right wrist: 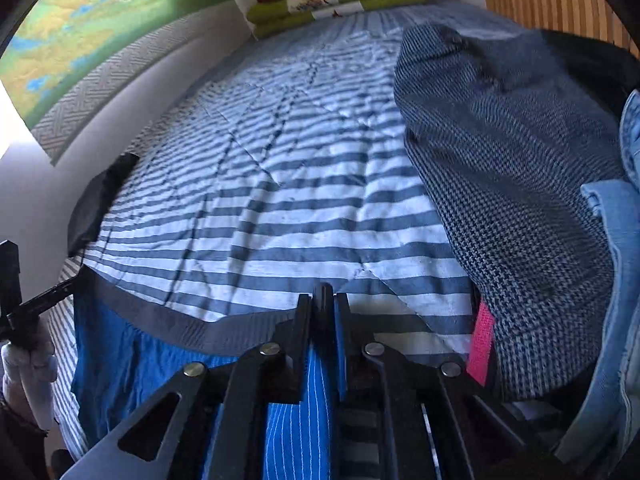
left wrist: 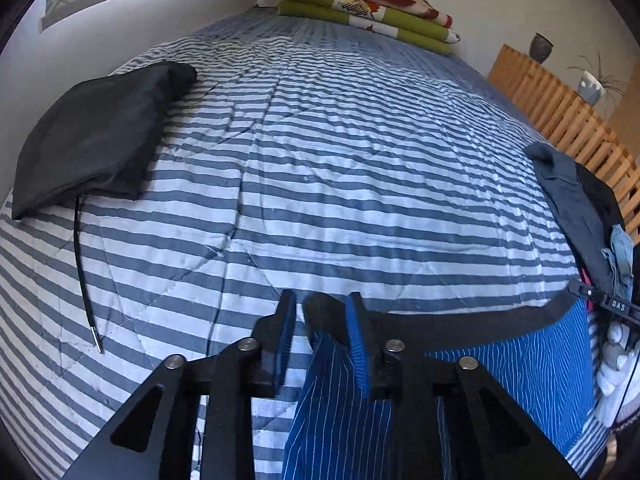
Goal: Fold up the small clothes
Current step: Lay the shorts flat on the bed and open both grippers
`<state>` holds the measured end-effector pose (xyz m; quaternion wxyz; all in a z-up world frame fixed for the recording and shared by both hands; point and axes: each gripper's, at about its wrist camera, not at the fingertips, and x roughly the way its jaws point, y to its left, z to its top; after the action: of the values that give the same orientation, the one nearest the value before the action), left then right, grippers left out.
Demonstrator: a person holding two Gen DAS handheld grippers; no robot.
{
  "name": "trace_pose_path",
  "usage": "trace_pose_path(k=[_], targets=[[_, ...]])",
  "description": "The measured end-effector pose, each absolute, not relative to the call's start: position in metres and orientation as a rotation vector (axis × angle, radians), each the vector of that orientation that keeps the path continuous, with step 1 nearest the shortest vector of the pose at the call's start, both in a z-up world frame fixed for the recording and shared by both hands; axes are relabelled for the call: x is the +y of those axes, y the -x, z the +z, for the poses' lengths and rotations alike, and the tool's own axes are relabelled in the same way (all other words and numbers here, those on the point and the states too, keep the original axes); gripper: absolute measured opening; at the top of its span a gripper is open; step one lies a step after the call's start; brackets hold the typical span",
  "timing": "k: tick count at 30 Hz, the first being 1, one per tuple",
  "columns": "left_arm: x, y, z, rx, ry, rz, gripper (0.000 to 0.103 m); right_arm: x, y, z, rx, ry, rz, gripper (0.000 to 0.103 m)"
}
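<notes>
Blue pin-striped shorts point(left wrist: 520, 360) with a dark waistband point(left wrist: 460, 328) hang stretched over the striped bedspread point(left wrist: 320, 160). My left gripper point(left wrist: 320, 320) is open. The waistband's left end rests against its right finger, and a gap shows beside the left finger. In the right wrist view my right gripper point(right wrist: 323, 304) is shut on the waistband point(right wrist: 160, 320) at the other end, the blue shorts point(right wrist: 116, 360) sagging below. Each gripper shows at the edge of the other's view, held by a white-gloved hand point(right wrist: 28, 368).
A folded black garment point(left wrist: 96, 136) with a thin black cord point(left wrist: 82, 272) lies at the bed's left edge. A pile of checked and denim clothes point(right wrist: 512, 180) fills the right side. Folded green quilts point(left wrist: 368, 12) sit at the far end, and a wooden slatted board point(left wrist: 560, 120) is on the right.
</notes>
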<state>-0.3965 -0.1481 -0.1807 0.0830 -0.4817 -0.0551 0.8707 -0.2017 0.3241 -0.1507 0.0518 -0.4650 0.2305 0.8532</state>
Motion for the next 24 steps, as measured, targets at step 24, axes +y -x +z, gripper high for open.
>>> trace_pose_path(k=[24], targets=[[0.177,0.163,-0.169,0.213,1.227,1.989,0.053,0.370,-0.022,-0.065,0.845,1.194,2.539,0.029]])
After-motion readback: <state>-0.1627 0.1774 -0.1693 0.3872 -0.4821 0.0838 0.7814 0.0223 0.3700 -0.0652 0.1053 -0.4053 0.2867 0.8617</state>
